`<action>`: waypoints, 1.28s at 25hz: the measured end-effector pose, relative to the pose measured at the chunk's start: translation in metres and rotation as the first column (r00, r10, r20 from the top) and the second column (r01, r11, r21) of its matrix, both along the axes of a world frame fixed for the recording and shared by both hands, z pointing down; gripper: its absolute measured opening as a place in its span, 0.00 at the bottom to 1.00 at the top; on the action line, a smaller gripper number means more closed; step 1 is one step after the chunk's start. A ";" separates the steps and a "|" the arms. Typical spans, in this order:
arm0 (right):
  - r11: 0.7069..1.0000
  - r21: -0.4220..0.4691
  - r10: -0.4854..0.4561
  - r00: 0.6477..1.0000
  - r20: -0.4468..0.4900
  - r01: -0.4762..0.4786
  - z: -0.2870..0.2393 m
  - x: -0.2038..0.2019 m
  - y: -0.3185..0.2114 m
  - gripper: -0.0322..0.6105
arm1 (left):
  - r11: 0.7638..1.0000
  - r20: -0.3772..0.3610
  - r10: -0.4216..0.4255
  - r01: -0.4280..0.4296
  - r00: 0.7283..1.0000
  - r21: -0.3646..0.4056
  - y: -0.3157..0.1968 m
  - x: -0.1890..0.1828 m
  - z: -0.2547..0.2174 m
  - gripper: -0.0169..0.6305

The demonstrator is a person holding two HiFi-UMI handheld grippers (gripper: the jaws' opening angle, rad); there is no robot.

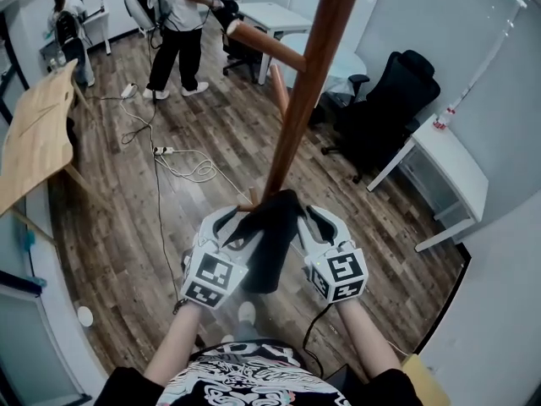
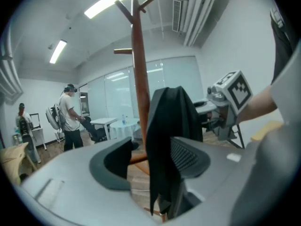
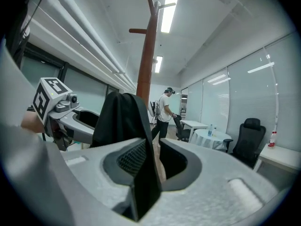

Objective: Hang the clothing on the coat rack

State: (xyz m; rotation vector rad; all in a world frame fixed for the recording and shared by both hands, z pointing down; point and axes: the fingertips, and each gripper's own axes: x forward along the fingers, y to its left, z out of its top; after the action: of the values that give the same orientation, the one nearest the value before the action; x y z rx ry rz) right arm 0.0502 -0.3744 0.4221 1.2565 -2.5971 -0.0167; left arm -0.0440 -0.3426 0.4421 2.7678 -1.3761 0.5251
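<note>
A black garment (image 1: 270, 244) hangs in a peak close to the brown wooden coat rack (image 1: 300, 108), between my two grippers. My left gripper (image 1: 221, 225) is open: in the left gripper view the garment (image 2: 169, 121) hangs between the jaws, with a gap on its left side. My right gripper (image 1: 319, 222) stands on the other side. In the right gripper view a fold of the garment (image 3: 120, 121) runs down between its close-set jaws, which are shut on it. The rack's pole (image 2: 138, 69) rises behind the cloth. Whatever carries the garment's peak is hidden.
A peg (image 1: 262, 45) sticks out from the pole to the left. A black office chair (image 1: 385, 108) and a white desk (image 1: 456, 172) stand to the right, a wooden table (image 1: 38, 134) to the left. Cables (image 1: 165, 150) lie on the floor. A person (image 1: 177, 32) stands at the back.
</note>
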 end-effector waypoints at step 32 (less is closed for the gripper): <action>0.988 0.131 0.074 0.996 0.053 -0.080 -0.048 0.009 0.126 0.05 | 0.994 -0.005 -0.090 0.090 0.996 0.065 0.082 -0.034 -0.028 0.12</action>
State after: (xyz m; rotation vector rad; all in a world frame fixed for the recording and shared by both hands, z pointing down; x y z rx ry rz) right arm 0.0595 -0.2480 0.3736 1.4187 -2.6241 -0.1489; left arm -0.0781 -0.2606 0.4140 2.7387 -1.5367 0.4821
